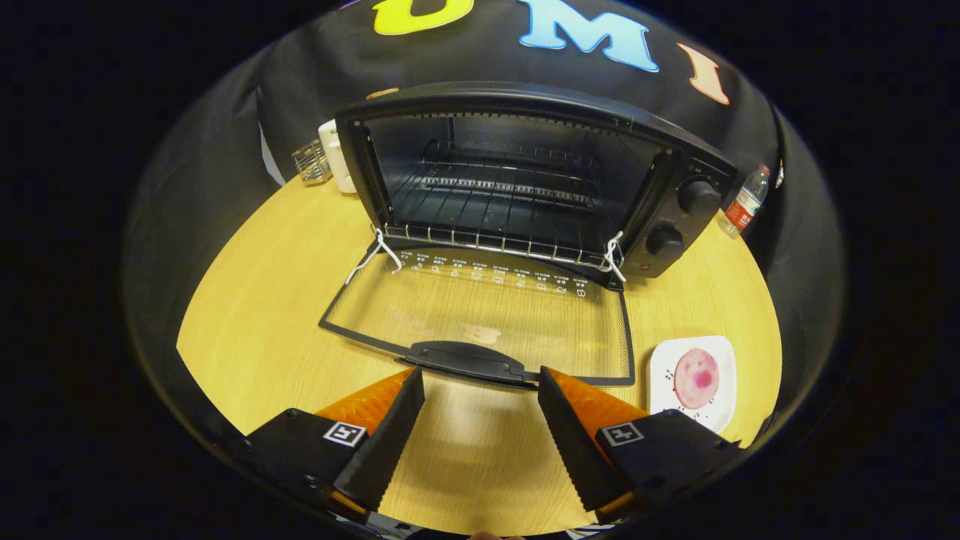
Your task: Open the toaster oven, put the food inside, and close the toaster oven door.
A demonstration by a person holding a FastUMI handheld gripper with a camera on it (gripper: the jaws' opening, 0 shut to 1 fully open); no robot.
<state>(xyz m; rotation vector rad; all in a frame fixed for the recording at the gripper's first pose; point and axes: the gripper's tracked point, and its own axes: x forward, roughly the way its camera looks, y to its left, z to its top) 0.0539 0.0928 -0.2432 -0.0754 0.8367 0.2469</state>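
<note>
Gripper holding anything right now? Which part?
Nothing held. The gripper is open, its fingertips just short of the door handle of the open toaster oven.

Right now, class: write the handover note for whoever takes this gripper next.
Gripper: open, holding nothing, its fingertips just short of the door handle.
Toaster oven: door fully down, flat over the table; wire rack bare.
Food: a pink round piece on the white plate, beside the right finger.
Done: opening. Left: put the food inside, close the door.
</note>
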